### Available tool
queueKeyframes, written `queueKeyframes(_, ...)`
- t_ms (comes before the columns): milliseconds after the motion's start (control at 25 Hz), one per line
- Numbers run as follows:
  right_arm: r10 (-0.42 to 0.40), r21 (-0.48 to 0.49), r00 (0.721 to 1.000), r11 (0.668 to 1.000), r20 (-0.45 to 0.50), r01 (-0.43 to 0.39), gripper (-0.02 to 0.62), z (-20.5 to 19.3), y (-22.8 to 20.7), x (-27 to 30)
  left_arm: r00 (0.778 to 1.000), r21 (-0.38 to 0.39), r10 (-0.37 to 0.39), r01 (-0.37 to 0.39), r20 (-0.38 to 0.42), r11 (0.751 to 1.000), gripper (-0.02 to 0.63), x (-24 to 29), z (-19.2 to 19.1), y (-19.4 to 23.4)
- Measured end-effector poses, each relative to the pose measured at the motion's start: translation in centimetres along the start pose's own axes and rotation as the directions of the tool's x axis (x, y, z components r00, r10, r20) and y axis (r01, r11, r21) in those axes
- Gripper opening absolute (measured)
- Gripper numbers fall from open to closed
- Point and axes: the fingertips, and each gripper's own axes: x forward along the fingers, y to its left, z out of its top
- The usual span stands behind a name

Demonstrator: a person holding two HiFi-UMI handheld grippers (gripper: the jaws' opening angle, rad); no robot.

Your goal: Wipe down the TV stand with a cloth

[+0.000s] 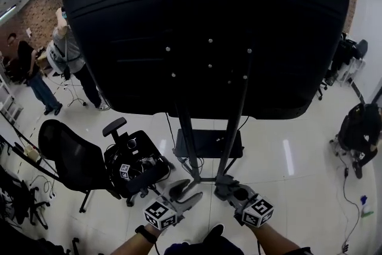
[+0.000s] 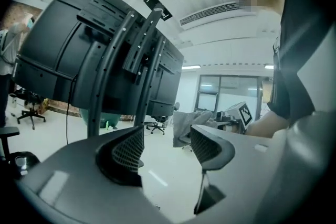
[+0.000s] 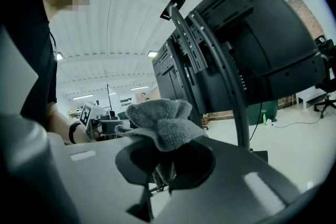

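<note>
Our right gripper [image 3: 164, 162] clamps a bunched grey microfibre cloth [image 3: 160, 122] near the foot of the black metal TV stand [image 3: 240, 113]; our left gripper [image 2: 167, 139] gapes empty nearby. Pinched by few folds, it could drag free on an upright.

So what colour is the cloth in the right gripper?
Grey cloth, clearest in the right gripper view.

A big black TV [image 1: 209, 33], seen from behind, is standing on a two-pole stand [image 1: 185, 134] on a pale floor [image 1: 298, 182]. The left gripper [image 1: 186, 193] and right gripper [image 1: 230, 189] are hovering by its base. A black chair [image 1: 68, 158] is sitting at the left.
</note>
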Motion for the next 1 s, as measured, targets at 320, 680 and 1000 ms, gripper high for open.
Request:
queueKeyframes(320,-0.088,0.050,0.991,0.995,0.103,0.083,0.028,-0.5,8.8,-7.0,0.996,0.001,-0.085,0.085,0.012,0.996,0.302,-8.8,-1.6,-8.3)
queueKeyframes(680,-0.170,0.157,0.966,0.978,0.193,0.140,0.025,-0.9,19.9,-11.0,0.987,-0.007,-0.161,0.161,0.003,0.987,0.304,-19.6,-3.0,-16.3)
queueKeyframes(1000,-0.150,0.099,0.977,0.986,0.153,0.136,0.023,-2.4,25.9,-14.4,0.984,0.015,-0.170,0.170,0.043,0.985,0.311,-23.1,-2.8,-20.1)
